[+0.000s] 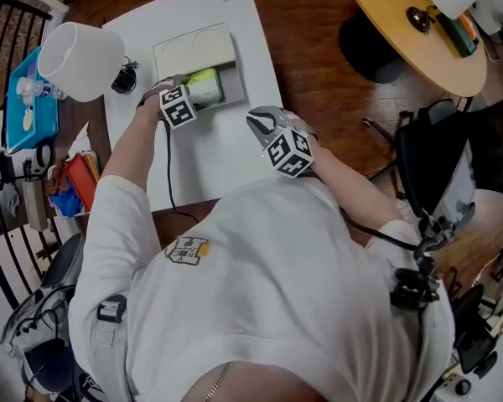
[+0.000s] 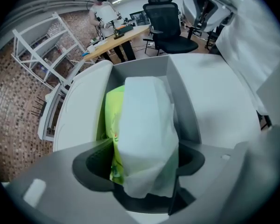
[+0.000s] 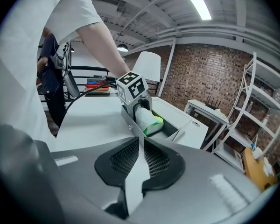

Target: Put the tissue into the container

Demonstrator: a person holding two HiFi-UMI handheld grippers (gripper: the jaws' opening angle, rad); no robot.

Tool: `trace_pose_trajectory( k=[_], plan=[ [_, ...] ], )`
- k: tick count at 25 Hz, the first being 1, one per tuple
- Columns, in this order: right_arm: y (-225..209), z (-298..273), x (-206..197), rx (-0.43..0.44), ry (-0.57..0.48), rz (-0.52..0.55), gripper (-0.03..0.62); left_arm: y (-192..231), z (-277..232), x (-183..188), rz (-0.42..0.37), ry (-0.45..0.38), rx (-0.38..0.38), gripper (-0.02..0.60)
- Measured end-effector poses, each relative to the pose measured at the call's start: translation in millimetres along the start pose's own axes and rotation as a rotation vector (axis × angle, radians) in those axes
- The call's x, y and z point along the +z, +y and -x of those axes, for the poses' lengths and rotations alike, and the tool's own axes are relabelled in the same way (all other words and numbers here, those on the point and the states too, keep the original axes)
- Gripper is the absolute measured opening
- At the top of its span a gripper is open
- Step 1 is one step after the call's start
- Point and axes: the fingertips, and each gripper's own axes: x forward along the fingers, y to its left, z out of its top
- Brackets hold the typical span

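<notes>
The tissue pack (image 1: 204, 87), white with a lime-green side, lies in the open compartment of the pale container (image 1: 174, 55) at the far side of the white table (image 1: 226, 162). My left gripper (image 1: 187, 89) points steeply down over it. In the left gripper view the tissue pack (image 2: 144, 125) fills the space between the jaws of the left gripper (image 2: 144, 146), touching both, with the container wall (image 2: 140, 69) beyond. My right gripper (image 1: 261, 121) hovers over the table nearer the person. The right gripper (image 3: 142, 146) is shut on nothing, facing the tissue pack (image 3: 148, 120) and the container (image 3: 179, 130).
A white lamp shade (image 1: 80, 59) stands left of the container, with a small black object (image 1: 123, 79) beside it. A blue tray (image 1: 29, 99) and clutter sit off the table's left. A round wooden table (image 1: 402, 32) and a black chair (image 1: 440, 162) stand to the right.
</notes>
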Motion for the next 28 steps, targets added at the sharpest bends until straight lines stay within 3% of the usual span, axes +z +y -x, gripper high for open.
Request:
trace_pose_trajectory(
  k=[18, 28],
  plan=[
    [4.7, -2.6, -2.9, 0.016, -0.012, -0.001, 0.030, 6.0, 25.5, 3.4, 0.010, -0.060, 0.060, 0.408],
    [2.7, 2.4, 2.9, 0.015, -0.043, 0.006, 0.028, 13.4, 63.4, 8.7, 0.005, -0.099, 0.119, 0.408]
  ],
)
